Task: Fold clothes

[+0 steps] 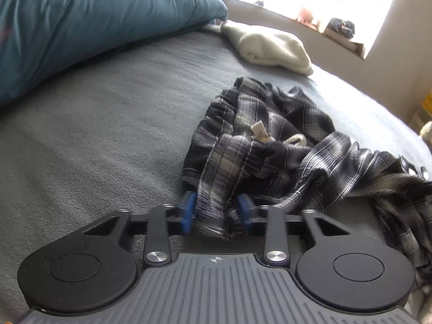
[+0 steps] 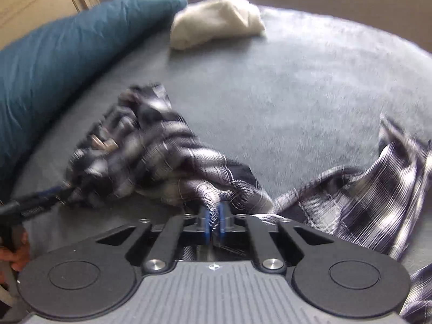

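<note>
1. Plaid flannel, dark with grey and white checks, fills the left wrist view: a pair of pyjama trousers (image 1: 270,145) lies crumpled on the grey bed (image 1: 108,135), waistband end near the camera and a white drawstring (image 1: 295,139) showing among the folds. The left hand-held gripper (image 1: 216,213) has its blue pads (image 1: 188,210) on either side of a gathered band of the cloth; the pads look pressed on that fold, so it is grasping the trousers, probably to pin one corner while the other side is pulled out flat. A teal pillow (image 1: 81,21) lies along the far left, and a folded cream garment (image 1: 270,46) sits well apart near the window, seemingly already done.

2. From the right wrist view, the right hand-held gripper (image 2: 214,222) is clenched tight on a thin pinch of the same plaid fabric (image 2: 162,156), which runs between the blue pads and drapes away on both sides. The picture is blurred, so the exact part held cannot be told. At the left edge the other hand-held gripper (image 2: 40,199) reaches into the bundle, a person's fingers (image 2: 16,256) behind it. Holding two points at once suggests the trousers are about to be spread before any fold is made; the folding itself looks barely begun. The cream garment (image 2: 216,21) rests beyond, beside the teal pillow (image 2: 67,54).
</note>
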`<move>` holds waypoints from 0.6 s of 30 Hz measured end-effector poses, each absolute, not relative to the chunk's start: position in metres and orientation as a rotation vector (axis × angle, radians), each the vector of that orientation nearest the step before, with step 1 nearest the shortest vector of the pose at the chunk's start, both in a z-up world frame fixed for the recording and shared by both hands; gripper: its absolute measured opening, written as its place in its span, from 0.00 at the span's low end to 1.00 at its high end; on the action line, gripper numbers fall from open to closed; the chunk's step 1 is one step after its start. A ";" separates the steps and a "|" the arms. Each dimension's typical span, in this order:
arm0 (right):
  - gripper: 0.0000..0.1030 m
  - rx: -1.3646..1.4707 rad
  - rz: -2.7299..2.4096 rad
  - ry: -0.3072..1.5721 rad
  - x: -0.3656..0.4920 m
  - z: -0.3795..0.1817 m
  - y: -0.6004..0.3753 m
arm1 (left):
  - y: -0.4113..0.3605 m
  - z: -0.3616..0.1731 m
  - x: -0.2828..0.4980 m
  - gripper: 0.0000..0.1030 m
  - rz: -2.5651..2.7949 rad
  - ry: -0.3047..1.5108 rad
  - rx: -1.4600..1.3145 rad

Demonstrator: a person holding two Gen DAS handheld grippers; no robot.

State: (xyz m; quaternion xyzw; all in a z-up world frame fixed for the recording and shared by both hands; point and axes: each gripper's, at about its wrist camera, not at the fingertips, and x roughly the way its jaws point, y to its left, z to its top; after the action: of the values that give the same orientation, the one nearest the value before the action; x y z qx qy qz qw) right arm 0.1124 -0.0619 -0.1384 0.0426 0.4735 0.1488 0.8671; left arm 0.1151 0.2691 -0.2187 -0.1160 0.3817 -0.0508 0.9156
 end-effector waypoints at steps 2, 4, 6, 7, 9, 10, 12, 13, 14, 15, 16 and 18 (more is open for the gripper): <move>0.04 0.085 0.334 0.925 0.105 -0.120 -0.060 | 0.278 -0.217 0.116 0.07 -0.101 0.783 -0.294; 0.03 0.079 0.393 0.823 0.098 -0.095 -0.060 | 0.290 -0.214 0.119 0.05 -0.107 0.789 -0.367; 0.03 0.073 0.457 0.734 0.092 -0.071 -0.059 | 0.301 -0.210 0.119 0.04 -0.115 0.792 -0.411; 0.02 0.073 0.500 0.737 0.091 -0.065 -0.058 | 0.305 -0.208 0.119 0.04 -0.123 0.796 -0.421; 0.02 0.063 0.599 0.802 0.088 -0.063 -0.052 | 0.313 -0.205 0.119 0.04 -0.140 0.808 -0.438; 0.02 0.053 0.656 0.864 0.087 -0.067 -0.047 | 0.316 -0.204 0.119 0.04 -0.147 0.816 -0.438; 0.03 -0.032 0.709 0.978 0.080 -0.085 -0.031 | 0.320 -0.203 0.118 0.04 -0.153 0.830 -0.432; 0.03 -0.081 0.733 1.032 0.076 -0.095 -0.023 | 0.322 -0.203 0.117 0.04 -0.153 0.834 -0.430; 0.03 -0.133 0.736 1.056 0.074 -0.103 -0.016 | 0.323 -0.202 0.117 0.04 -0.148 0.832 -0.422; 0.04 -0.182 0.730 1.054 0.074 -0.108 -0.011 | 0.323 -0.201 0.118 0.04 -0.141 0.825 -0.408; 0.04 -0.181 0.706 1.038 0.080 -0.109 -0.011 | 0.324 -0.200 0.118 0.04 -0.133 0.818 -0.395; 0.05 -0.175 0.658 1.004 0.094 -0.110 -0.012 | 0.327 -0.198 0.119 0.04 -0.117 0.796 -0.384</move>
State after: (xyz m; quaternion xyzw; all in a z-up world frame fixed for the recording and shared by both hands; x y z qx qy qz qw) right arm 0.0941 -0.0125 -0.1103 -0.0824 0.4720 0.3093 0.8215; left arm 0.1191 0.3269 -0.1976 -0.1855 0.3850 -0.0567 0.9023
